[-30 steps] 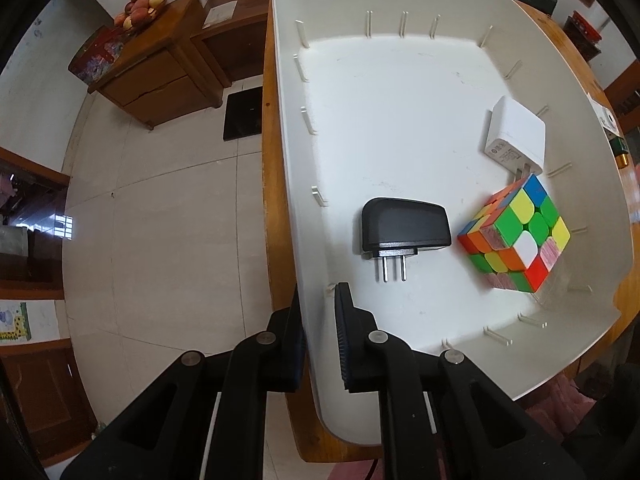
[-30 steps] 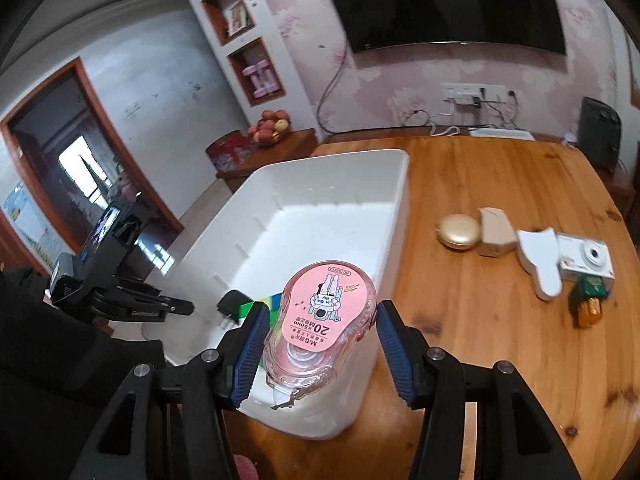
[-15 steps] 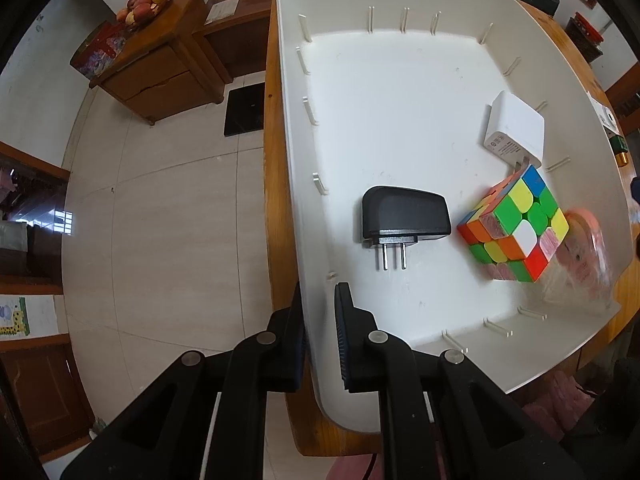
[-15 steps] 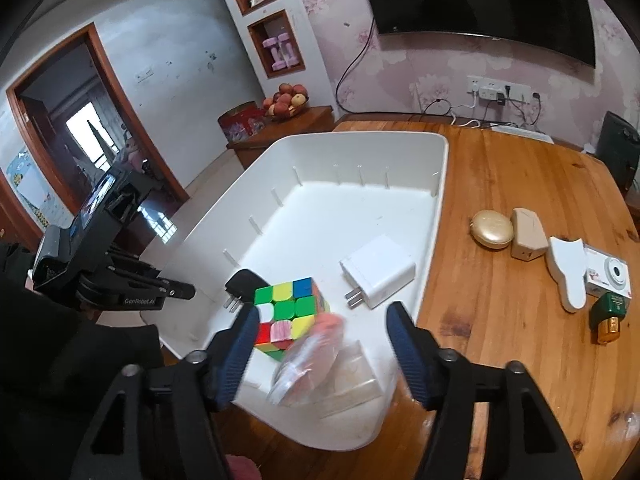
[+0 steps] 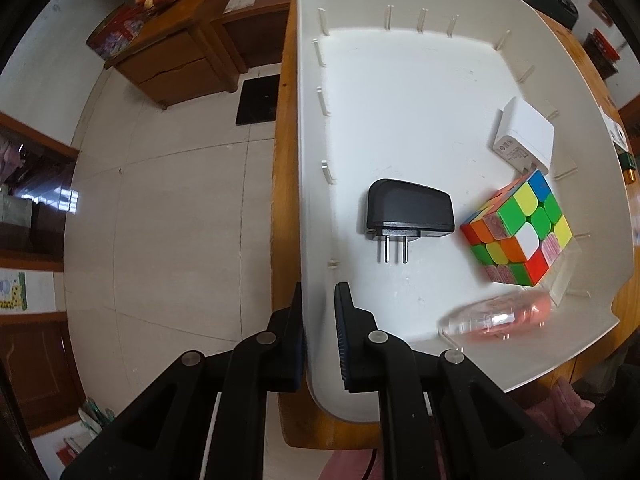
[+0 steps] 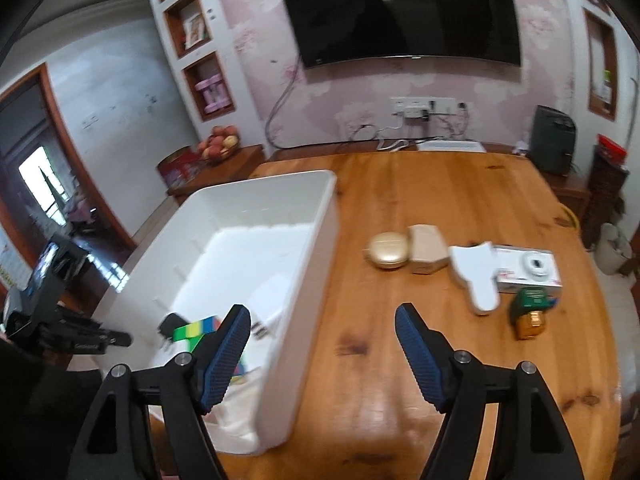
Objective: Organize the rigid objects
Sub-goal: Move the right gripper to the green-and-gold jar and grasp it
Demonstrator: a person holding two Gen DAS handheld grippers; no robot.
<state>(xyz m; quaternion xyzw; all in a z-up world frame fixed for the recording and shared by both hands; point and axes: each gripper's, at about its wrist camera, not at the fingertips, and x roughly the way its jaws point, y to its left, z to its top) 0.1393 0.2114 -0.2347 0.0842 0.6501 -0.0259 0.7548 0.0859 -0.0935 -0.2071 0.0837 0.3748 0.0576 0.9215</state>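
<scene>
A white plastic bin [image 5: 400, 92] stands on the wooden table [image 6: 440, 208]. Inside lie a black plug adapter [image 5: 410, 212], a white charger [image 5: 524, 138], a colourful puzzle cube [image 5: 518, 230] and a pink clear tape dispenser [image 5: 498, 318], blurred near the bin's near wall. My left gripper [image 5: 320, 316] is shut on the bin's left wall. My right gripper [image 6: 323, 334] is open and empty above the bin's [image 6: 316, 248] right wall and the table.
On the table right of the bin lie a gold compact [image 6: 388, 250], a beige case [image 6: 428, 250], a white flat piece [image 6: 478, 276], a small white camera [image 6: 528, 268] and a green and gold item [image 6: 530, 312]. A wooden sideboard [image 5: 168, 56] with fruit stands beyond the floor.
My right gripper opened and let the pink tape dispenser fall into the bin, then drew back to the right over the table. The left gripper kept its hold on the bin wall.
</scene>
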